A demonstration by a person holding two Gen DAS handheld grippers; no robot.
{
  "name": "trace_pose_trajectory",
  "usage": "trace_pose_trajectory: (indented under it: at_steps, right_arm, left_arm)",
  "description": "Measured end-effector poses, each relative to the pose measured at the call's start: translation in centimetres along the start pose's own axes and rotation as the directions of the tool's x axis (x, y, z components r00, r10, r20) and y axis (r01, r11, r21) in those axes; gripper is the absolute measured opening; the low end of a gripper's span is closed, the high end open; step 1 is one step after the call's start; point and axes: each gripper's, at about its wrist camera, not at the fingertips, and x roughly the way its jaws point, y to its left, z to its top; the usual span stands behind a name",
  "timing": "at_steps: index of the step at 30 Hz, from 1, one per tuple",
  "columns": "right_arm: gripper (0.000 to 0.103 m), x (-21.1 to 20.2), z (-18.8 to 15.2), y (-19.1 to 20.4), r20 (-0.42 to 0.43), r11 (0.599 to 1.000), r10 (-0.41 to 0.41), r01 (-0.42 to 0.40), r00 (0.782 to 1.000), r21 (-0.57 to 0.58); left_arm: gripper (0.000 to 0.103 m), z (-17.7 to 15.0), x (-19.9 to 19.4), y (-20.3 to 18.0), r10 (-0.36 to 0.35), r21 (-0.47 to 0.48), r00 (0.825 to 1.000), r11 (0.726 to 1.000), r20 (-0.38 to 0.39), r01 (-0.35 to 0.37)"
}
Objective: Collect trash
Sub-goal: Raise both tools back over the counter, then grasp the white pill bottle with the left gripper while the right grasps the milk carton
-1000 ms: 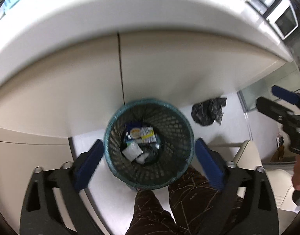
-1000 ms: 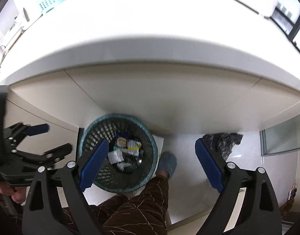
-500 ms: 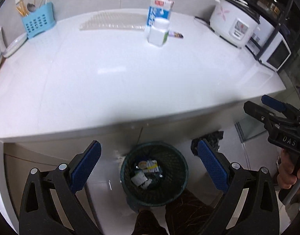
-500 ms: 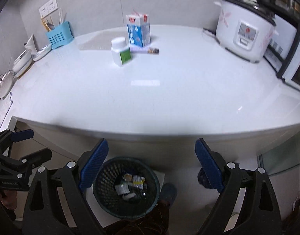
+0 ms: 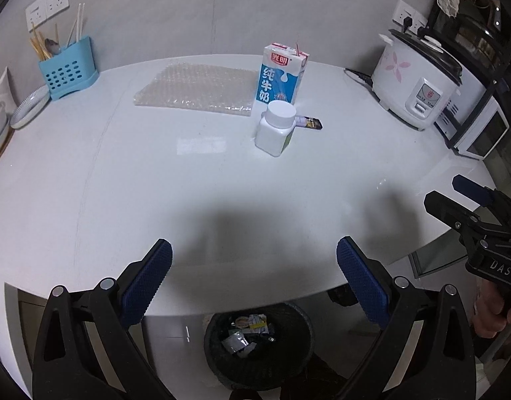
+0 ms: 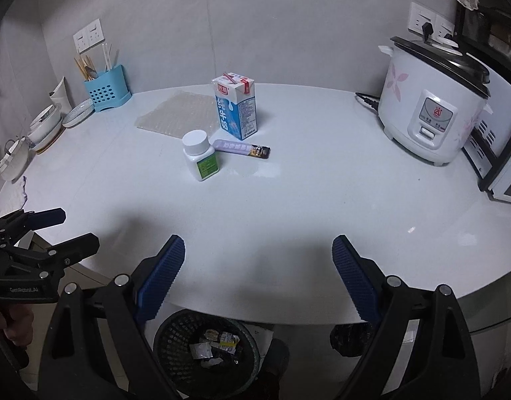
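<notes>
**Trash run — bin part filled, four items left on the counter**

Left wrist view: left gripper (image 5: pixel 254 276) with jaws spread wide, nothing between the pads, held over the near edge of the counter (image 5: pixel 122 183). On the far half of the counter stand a milk carton (image 5: pixel 282 76) with a straw in its top, a white bottle (image 5: pixel 276 128) just in front of it, and a dark sachet (image 5: pixel 309 122) lying flat beside the bottle. A sheet of bubble wrap (image 5: pixel 195 90) lies flat left of the carton. Below the counter edge, on the floor, the bin (image 5: pixel 258 346) holds several crumpled wrappers. The right gripper (image 5: pixel 468 206) shows at the right border, a hand (image 5: pixel 488 313) on its handle, its jaws apart and empty.

Right wrist view: right gripper (image 6: pixel 258 276) jaws wide apart, empty, also over the near counter edge. Carton (image 6: pixel 237 110), bottle (image 6: pixel 200 160) and sachet (image 6: pixel 242 148) sit together mid-counter, well apart from both tools; bubble wrap (image 6: pixel 175 115) behind them. Bin (image 6: pixel 205 353) below, wrappers inside. Left gripper (image 6: pixel 48 233) at the left border, jaws parted, holding nothing.

Not trash, by my reading: rice cooker (image 6: pixel 432 106), blue utensil caddy (image 6: pixel 107 91), dishes (image 6: pixel 45 123).

Status — judged partway: some trash is binned, while carton, bottle, sachet and bubble wrap remain to be picked up
</notes>
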Motion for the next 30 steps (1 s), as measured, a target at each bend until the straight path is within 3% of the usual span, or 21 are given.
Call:
trace_pose_trajectory:
  at_steps: [15,25,30]
  right_arm:
    - [0.086,6.0,6.8,-5.9,-0.023,0.995,0.057,-0.059,0.998,-0.075]
    - [0.086,9.5,10.3,-7.7,-0.046,0.991,0.084,-0.088,0.995,-0.104]
    - [0.086,11.1,11.6,-7.3,-0.058,0.987,0.096,-0.103,0.994,-0.121]
  left_arm:
    - [0.097,7.6,8.5,-2.2,0.071,-0.046,0.997,0.996,-0.004,-0.071]
    - [0.096,9.9,14.0,-2.4,0.120,-0.062,0.992,0.990,-0.044,-0.123]
    - [0.086,10.4,15.4,-2.0,0.133,-0.077,0.989,0.987,-0.064,-0.138]
